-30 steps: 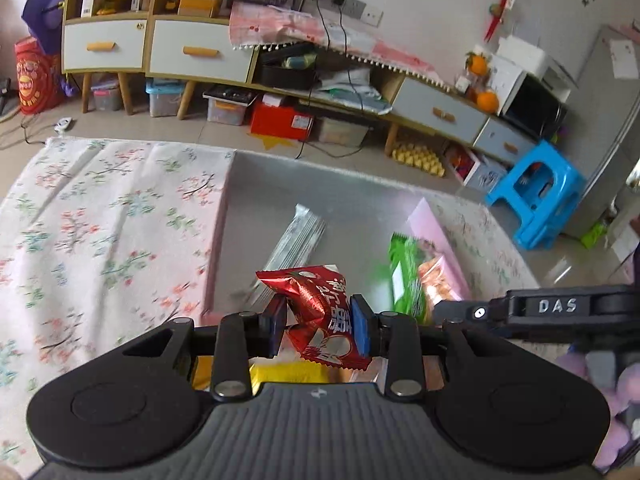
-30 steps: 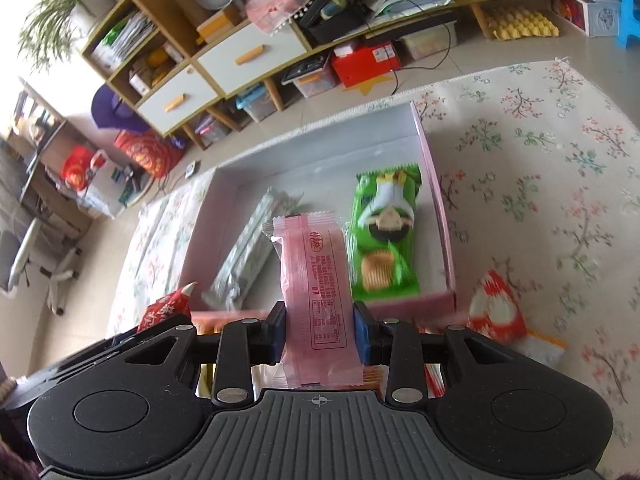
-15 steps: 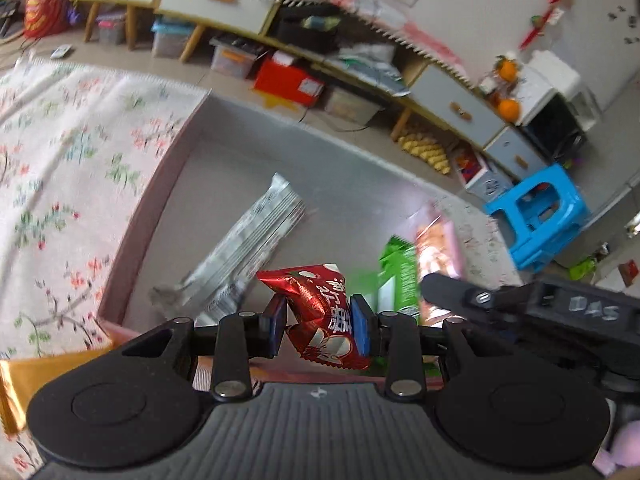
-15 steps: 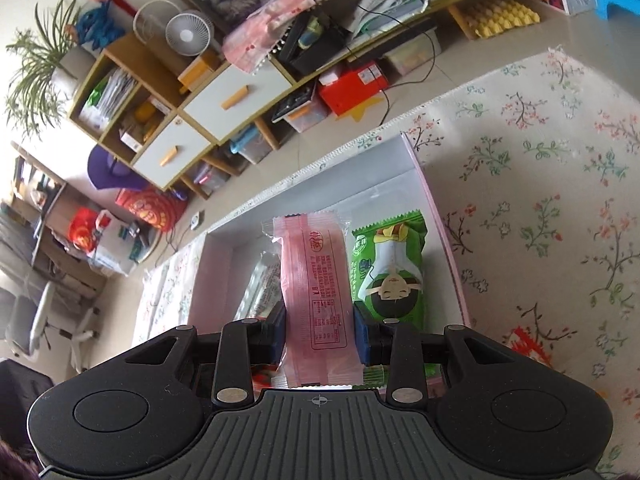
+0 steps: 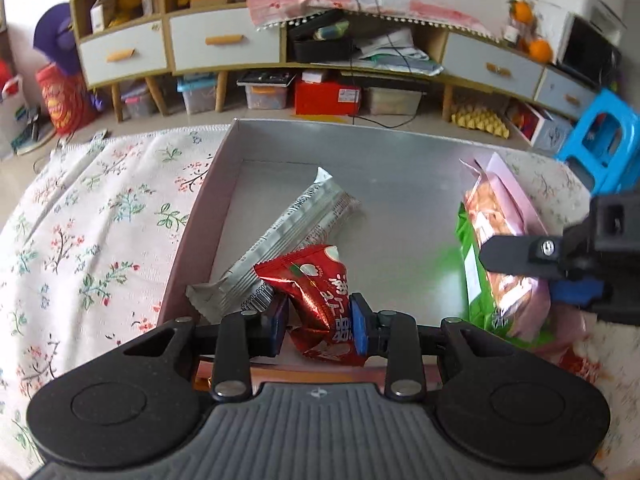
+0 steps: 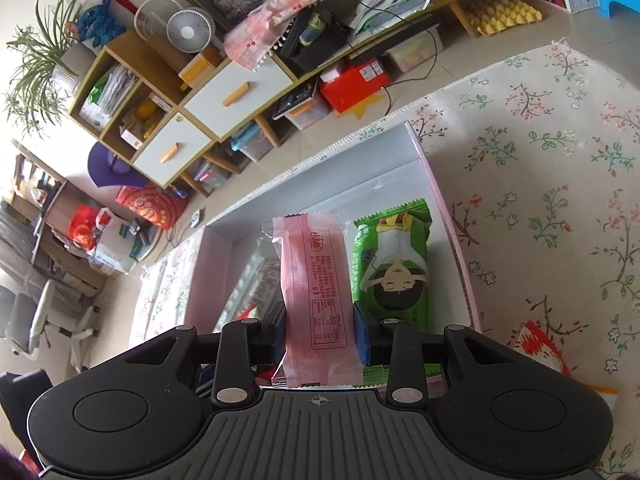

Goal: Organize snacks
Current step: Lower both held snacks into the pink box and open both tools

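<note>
A shallow pink-walled box (image 5: 188, 236) (image 6: 452, 224) sits on a floral cloth. My left gripper (image 5: 318, 330) is shut on a crinkled red snack packet (image 5: 316, 292), held over the box's near edge. Beside it in the box lies a silver wrapped bar (image 5: 288, 236). My right gripper (image 6: 320, 334) is shut on a long pink wrapped bar (image 6: 316, 292), held over the box. A green snack packet (image 6: 394, 268) (image 5: 470, 276) lies flat along the box's right wall. In the left wrist view the right gripper (image 5: 560, 276) comes in from the right with the pink bar (image 5: 500, 240).
The floral cloth (image 5: 92, 216) (image 6: 560, 184) spreads on both sides of the box. A red-and-white packet (image 6: 548, 348) lies on the cloth right of the box. Shelves with drawers (image 5: 224, 44), storage bins and a blue stool (image 5: 600, 136) stand on the floor beyond.
Both grippers have dropped a little and moved in over the box, each keeping its packet. The box and its silver bar and green packet look nearer in both views.
</note>
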Motion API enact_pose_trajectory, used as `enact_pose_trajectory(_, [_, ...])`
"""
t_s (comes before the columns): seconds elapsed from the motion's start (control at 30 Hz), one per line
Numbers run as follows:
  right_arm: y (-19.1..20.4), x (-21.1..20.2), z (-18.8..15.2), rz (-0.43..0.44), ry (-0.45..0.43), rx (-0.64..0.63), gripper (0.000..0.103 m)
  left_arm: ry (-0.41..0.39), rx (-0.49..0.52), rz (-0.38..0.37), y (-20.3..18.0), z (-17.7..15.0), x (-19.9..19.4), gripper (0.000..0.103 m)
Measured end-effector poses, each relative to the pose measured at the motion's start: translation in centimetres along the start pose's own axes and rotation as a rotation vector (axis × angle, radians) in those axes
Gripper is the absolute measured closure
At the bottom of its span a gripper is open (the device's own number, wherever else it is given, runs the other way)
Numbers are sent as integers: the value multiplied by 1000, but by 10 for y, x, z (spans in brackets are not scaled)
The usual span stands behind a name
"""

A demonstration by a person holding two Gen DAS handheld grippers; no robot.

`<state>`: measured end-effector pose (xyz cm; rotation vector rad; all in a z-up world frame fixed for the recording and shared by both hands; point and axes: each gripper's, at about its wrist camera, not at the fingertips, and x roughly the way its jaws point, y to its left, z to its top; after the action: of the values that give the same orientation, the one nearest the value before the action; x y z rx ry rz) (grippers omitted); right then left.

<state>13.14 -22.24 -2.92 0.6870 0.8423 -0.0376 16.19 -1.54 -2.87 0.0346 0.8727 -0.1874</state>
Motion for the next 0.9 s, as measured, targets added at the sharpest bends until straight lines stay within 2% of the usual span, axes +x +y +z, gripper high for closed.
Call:
enact_pose_trajectory(0.17, [-3, 1, 1, -18, 0, -2, 70, 24, 18, -31, 5, -1, -3, 74])
enact_pose_trajectory(0.37, [3, 1, -1, -16, 0, -1, 70, 62, -6, -57, 7, -1, -5, 74])
enact_pose_trajectory(0.53, [9, 6, -3, -8, 5, -9, 69, 38, -13, -72, 9, -5, -9, 72])
enact_pose_trajectory(0.73, [12, 6, -3, -4, 9, -18, 67, 13, -100, -123, 14, -1, -15, 66])
enact_pose_trajectory(0.8, [11, 3, -2, 3, 15, -10, 62, 0, -105, -133, 12, -1, -21, 60])
enact_pose_trajectory(0.83, [11, 1, -2, 3, 13, -13, 54, -8, -104, -134, 12, 0, -24, 53])
enact_pose_trajectory(0.9, [12, -4, -2, -8, 7, -33, 50, -23, -99, -131, 11, 0, -30, 43])
